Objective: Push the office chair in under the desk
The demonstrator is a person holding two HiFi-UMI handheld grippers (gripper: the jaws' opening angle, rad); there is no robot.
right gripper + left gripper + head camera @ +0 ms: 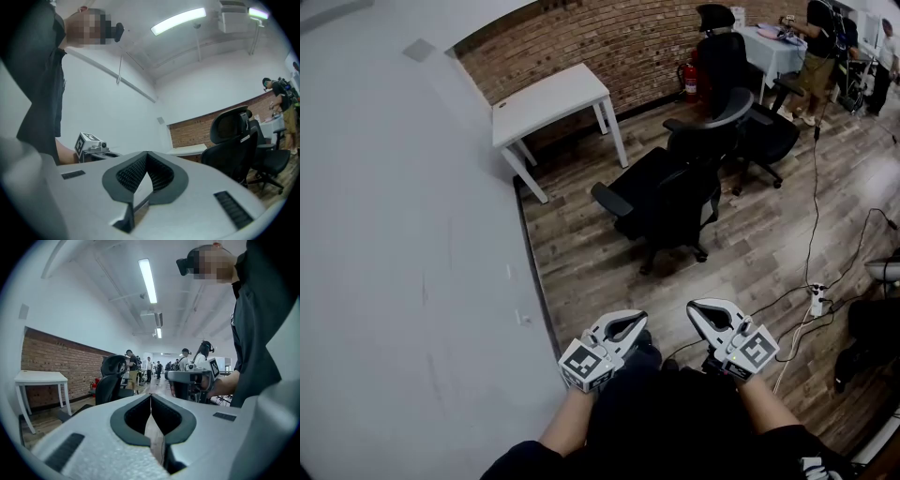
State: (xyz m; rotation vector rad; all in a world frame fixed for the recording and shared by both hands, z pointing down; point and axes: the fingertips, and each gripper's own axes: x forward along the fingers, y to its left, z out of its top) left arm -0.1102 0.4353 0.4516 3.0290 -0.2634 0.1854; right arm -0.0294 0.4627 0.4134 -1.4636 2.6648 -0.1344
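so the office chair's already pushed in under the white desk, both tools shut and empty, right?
Not pushed in. The head view shows the office chair standing out on the wood floor, apart from the white desk. The left tool and right tool are shut and empty, as you say.

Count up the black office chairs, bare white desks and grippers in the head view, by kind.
Black office chairs: 2, one near, one behind it
Bare white desk: 1
Grippers: 2, left gripper and right gripper, both shut and empty
Total: 5
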